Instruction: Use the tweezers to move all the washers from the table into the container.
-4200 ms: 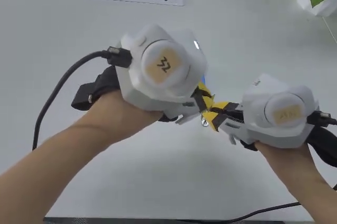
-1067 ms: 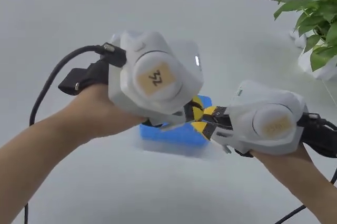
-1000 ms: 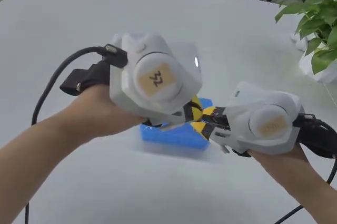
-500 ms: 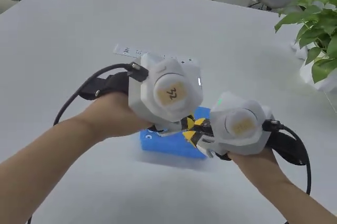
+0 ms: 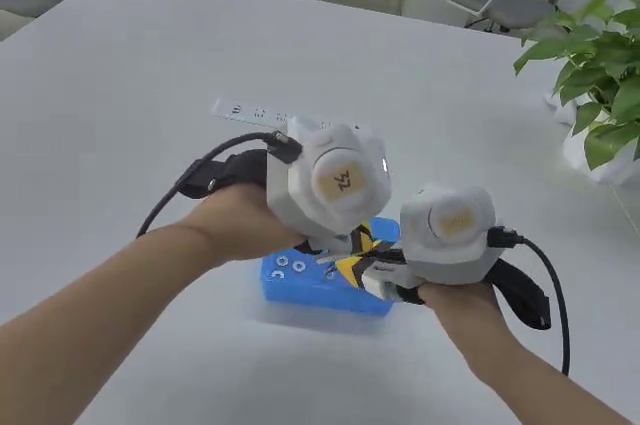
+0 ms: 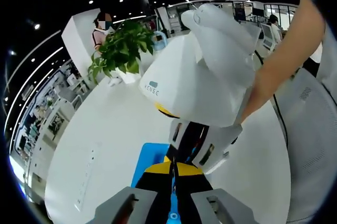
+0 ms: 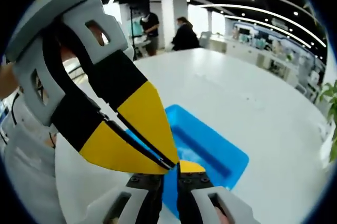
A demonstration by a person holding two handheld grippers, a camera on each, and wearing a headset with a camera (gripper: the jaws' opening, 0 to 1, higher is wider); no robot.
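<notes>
Left gripper (image 6: 174, 167) jaws clamp thin dark tweezers (image 7: 138, 143), mostly hidden between them. Right gripper (image 7: 169, 170) jaws are closed at the tweezers' tip. The grippers half-cover the container (image 5: 300, 292) on the table (image 5: 150, 95); washers (image 5: 283, 265) lie at its 9 o'clock end.

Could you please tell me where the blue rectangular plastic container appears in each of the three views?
Head view: the blue rectangular plastic container lies low at centre.
Left gripper view: bottom centre, just left of that view's own jaws.
Right gripper view: centre right, beyond the yellow-and-black jaws.
Shared landmark: the green potted plant, upper right in the head view, upper left in the left gripper view, right edge in the right gripper view.
</notes>
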